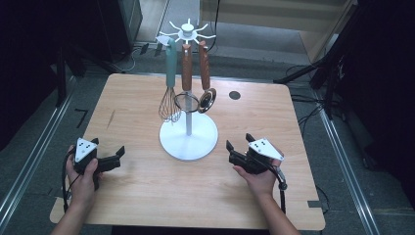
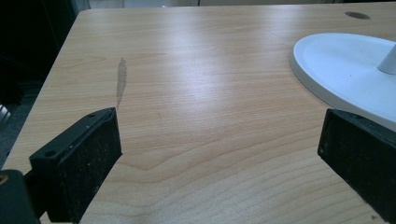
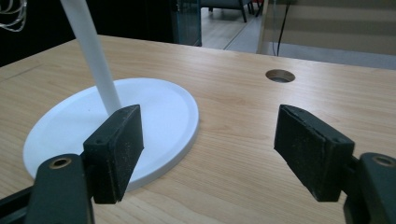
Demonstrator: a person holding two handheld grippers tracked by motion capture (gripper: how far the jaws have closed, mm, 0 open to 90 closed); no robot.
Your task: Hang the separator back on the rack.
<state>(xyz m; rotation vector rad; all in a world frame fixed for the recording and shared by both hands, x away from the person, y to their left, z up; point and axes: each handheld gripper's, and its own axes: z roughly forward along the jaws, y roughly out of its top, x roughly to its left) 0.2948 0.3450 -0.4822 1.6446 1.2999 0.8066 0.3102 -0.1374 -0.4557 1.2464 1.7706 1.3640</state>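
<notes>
At the left side of the wooden table [image 1: 147, 196], the left gripper [image 1: 108, 157] rests on the surface in the person's left hand [image 1: 83, 178]; its jaws stand wide apart and hold nothing, with only bare wood between them in the left gripper view. In the middle of the table stands a white utensil stand [image 1: 188, 139] with a round base and a thin pole. From its top hooks hang three utensils: a whisk [image 1: 170, 93] with a teal handle on the left, then a small strainer [image 1: 186, 100] with a brown wooden handle, then a ladle [image 1: 207, 98] with a similar handle. They hang close together, and the strainer and ladle seem to touch. At the right, the right gripper [image 1: 238, 148], held by the right hand [image 1: 259, 178], lies just beside the base, its jaws also wide open and empty. No brand, label or writing can be read on any of these things.
</notes>
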